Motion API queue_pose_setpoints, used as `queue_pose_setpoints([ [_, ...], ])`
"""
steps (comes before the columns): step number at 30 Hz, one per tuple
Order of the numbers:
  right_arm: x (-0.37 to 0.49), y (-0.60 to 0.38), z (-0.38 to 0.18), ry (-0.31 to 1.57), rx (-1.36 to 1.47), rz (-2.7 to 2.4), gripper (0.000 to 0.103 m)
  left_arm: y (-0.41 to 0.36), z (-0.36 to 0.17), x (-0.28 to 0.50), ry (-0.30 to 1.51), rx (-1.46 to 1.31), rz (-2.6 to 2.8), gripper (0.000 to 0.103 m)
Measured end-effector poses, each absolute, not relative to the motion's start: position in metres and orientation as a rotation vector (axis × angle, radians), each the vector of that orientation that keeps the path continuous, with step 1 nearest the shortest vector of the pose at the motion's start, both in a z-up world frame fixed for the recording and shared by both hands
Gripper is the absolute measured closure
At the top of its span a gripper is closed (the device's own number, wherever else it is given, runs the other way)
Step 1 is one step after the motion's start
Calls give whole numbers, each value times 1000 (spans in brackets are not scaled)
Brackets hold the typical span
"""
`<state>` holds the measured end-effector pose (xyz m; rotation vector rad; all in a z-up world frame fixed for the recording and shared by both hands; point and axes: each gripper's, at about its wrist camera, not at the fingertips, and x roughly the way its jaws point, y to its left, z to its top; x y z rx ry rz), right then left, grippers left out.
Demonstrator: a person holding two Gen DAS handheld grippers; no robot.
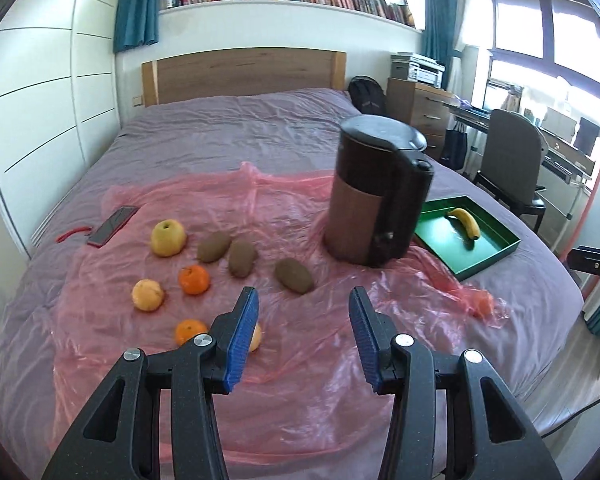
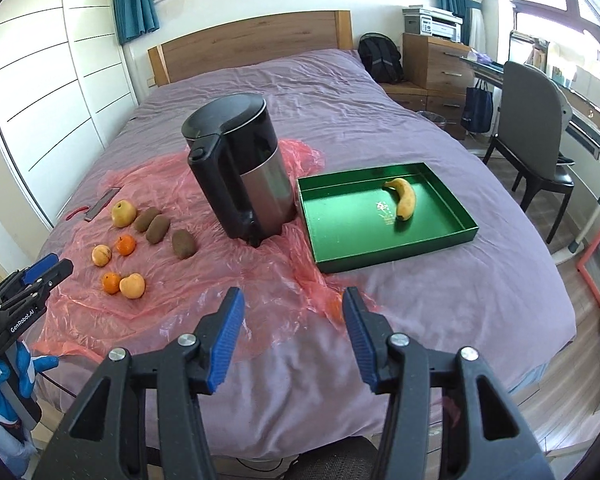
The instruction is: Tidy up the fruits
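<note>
Blue pads of the left gripper [image 1: 303, 312] stand apart with nothing between them, hovering over the pink plastic sheet [image 1: 300, 340]; by my reading it is released and empty, though the gap may be as narrow as this tool goes. The right gripper [image 2: 293, 312] is likewise released and holds nothing, poised over the near edge of the bed [image 2: 440, 312].

Just ahead of the left gripper and slightly to its left lies the nearest kiwi [image 1: 294, 275], its long axis running diagonally, up-left to down-right. Two more kiwis [image 1: 228, 251] lie beyond, then an apple [image 1: 168, 237]; oranges [image 1: 194, 279] sit further left.

A kettle [image 2: 240, 168] stands between the fruit and the green tray [image 2: 396, 256], where one banana [image 2: 403, 198] already lies.

The left hand is clearly nearer the loose fruit, while the right is nearer the tray, so a pick with the left seems likeliest.
</note>
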<state>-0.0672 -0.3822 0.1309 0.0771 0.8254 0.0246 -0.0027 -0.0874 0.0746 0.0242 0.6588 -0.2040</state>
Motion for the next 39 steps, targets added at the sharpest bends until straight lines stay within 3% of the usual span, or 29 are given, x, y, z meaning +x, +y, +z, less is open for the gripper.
queue_pose_setpoints([
  [13,-43,-385,96,857,122,49,54,-24,33,14,723,-18,-74,61],
  [28,-19,-413,39,927,204,57,54,-23,-7,37,817,-29,-27,61],
  [39,3,-351,23,957,155,208,54,28,-27,45,849,-66,81,61],
])
